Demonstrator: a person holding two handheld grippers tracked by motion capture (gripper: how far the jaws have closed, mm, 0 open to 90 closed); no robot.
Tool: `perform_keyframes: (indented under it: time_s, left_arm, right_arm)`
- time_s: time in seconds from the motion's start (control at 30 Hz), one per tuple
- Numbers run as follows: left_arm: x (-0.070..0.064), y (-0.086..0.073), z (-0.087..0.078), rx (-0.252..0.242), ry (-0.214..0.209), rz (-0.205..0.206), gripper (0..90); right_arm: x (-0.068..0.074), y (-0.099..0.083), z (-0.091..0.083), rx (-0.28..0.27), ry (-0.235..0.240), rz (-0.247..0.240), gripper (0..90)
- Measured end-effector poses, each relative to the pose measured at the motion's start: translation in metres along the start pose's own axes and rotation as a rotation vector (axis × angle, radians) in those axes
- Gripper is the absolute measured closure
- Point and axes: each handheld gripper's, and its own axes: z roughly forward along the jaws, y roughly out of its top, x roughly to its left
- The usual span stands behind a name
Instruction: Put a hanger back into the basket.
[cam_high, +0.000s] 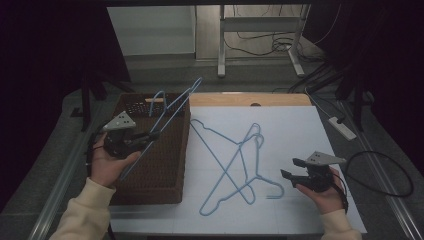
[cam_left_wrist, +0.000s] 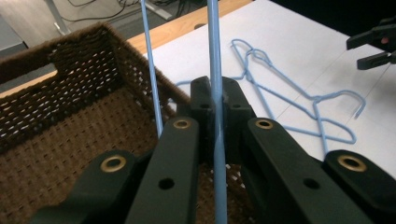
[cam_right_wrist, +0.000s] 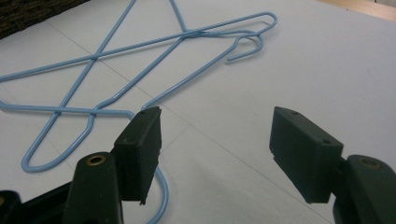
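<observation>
High view: left gripper (cam_high: 153, 134), jaws clamped on a blue wire hanger (cam_high: 172, 107) above the wicker basket (cam_high: 165, 172); right gripper (cam_high: 292, 169), jaws wide, beside two crossed hangers (cam_high: 235, 160) mid-tabletop.

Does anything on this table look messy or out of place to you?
Mildly, yes. Two blue wire hangers lie crossed over each other on the white sheet, overlapping rather than laid neatly. A third hanger is pinched in the left gripper and held tilted above the brown woven basket. Nothing looks broken or spilled.
</observation>
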Motion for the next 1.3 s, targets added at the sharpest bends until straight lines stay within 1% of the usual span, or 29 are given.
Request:
perform_keyframes:
  time_s: [0.13,0.23,0.5,0.57,0.6,0.63,0.67,0.7,0.8,0.87,0.97,1.1,1.2,1.3]
  left_arm:
    - [0.007,-0.004,-0.002,-0.003,0.0,-0.017,86.3]
    - [0.013,-0.009,-0.002,0.005,0.004,-0.033,86.3]
    - [0.022,-0.014,-0.002,0.02,0.016,-0.047,86.2]
    - [0.028,-0.017,-0.001,0.027,0.011,-0.064,86.3]
    - [0.032,-0.02,0.0,0.039,0.004,-0.074,86.2]
    - [0.032,-0.02,0.0,0.039,0.004,-0.074,86.2]
    - [0.036,-0.022,0.002,0.053,0.015,-0.085,86.2]
    - [0.037,-0.023,0.003,0.055,0.014,-0.089,86.2]
    - [0.04,-0.025,0.005,0.067,0.014,-0.089,86.2]
    - [0.041,-0.028,0.007,0.091,0.015,-0.077,86.2]
    - [0.042,-0.032,0.009,0.111,0.008,-0.074,86.2]
    - [0.046,-0.037,0.011,0.132,0.008,-0.084,86.2]
    - [0.05,-0.042,0.014,0.15,-0.001,-0.098,86.2]
    - [0.053,-0.045,0.018,0.172,-0.008,-0.102,86.2]
  right_arm:
    - [0.0,0.0,0.0,0.003,-0.002,-0.004,34.8]
    - [0.0,0.0,0.0,0.001,-0.004,-0.003,34.7]
    - [0.001,0.0,0.0,-0.001,-0.008,-0.008,34.7]
    - [0.001,0.0,0.0,-0.001,-0.009,-0.008,34.7]
    - [0.001,0.0,0.0,0.0,-0.008,-0.007,34.7]
    - [0.001,0.0,0.0,0.0,-0.008,-0.007,34.7]
    - [0.001,0.0,0.001,0.002,-0.008,-0.008,34.6]
    - [0.001,0.0,0.001,0.003,-0.008,-0.008,34.5]
    - [0.001,0.0,0.001,0.003,-0.008,-0.009,34.5]
    - [0.001,0.0,0.0,0.002,-0.01,-0.007,34.4]
    - [0.0,-0.001,0.0,0.004,-0.01,-0.006,34.4]
    - [0.001,0.0,0.001,0.005,-0.009,-0.008,34.3]
    - [0.001,0.0,0.001,0.005,-0.009,-0.008,34.2]
    - [0.0,-0.001,0.001,0.009,-0.009,-0.007,34.1]
